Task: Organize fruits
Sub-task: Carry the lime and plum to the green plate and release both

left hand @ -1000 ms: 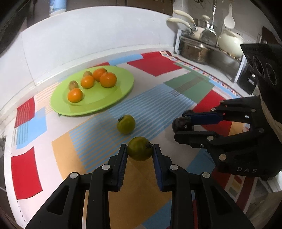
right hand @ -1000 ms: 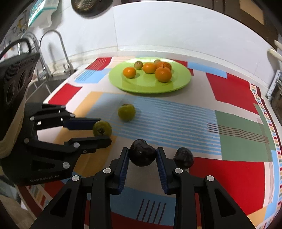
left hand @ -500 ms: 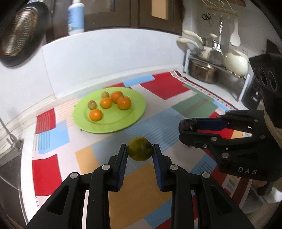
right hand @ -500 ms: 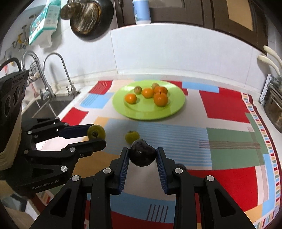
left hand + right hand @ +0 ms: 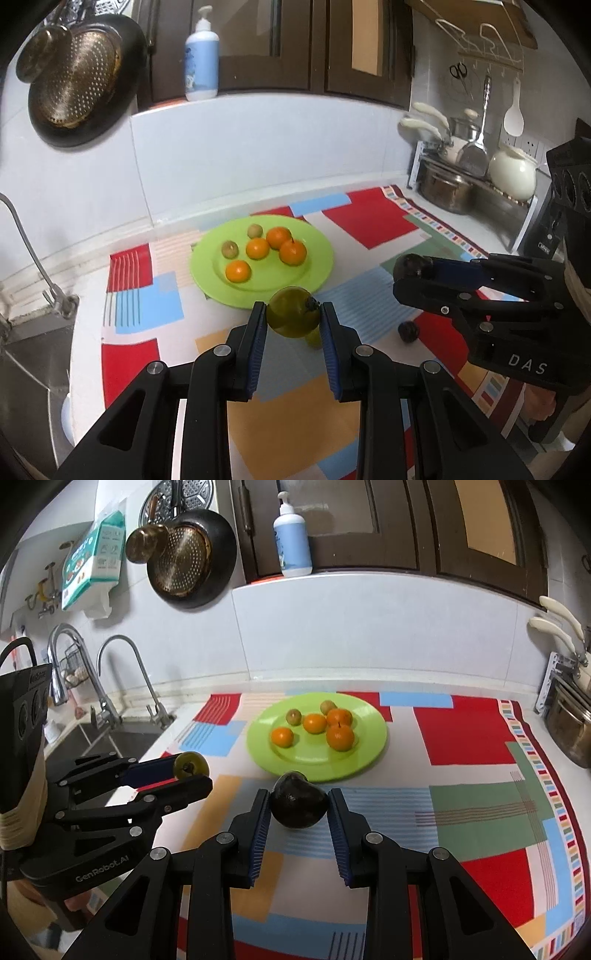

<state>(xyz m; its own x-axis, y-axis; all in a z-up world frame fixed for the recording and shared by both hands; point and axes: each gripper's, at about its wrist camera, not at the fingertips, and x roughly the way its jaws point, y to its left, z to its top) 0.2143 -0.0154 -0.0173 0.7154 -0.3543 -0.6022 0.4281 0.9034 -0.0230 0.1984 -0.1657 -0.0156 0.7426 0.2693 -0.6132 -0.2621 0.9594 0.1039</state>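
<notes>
Left gripper [image 5: 293, 317] is clamping a green fruit [image 5: 293, 312] between its blue pads, holding it clear above the patterned cloth [image 5: 147, 302]. Right gripper [image 5: 298, 805] is squeezing a dark fruit [image 5: 299, 799] the same way — also off the surface.

Each gripper is showing in the other's view: the right one at the right edge of the left view, the left one at the left edge of the right view.

Green plate [image 5: 317, 266] is sitting on the cloth beyond both grippers, carrying four oranges — one [image 5: 238, 270] nearest — and two small brownish-green fruits [image 5: 229, 249].

Two fruits are lying loose on the cloth near the plate's front rim: a second dark fruit [image 5: 408, 331] under the right gripper, and a green one [image 5: 313, 338] mostly hidden behind the held green fruit.

Sink taps [image 5: 110, 686] are standing at the left, pots [image 5: 445, 186] at the right.
</notes>
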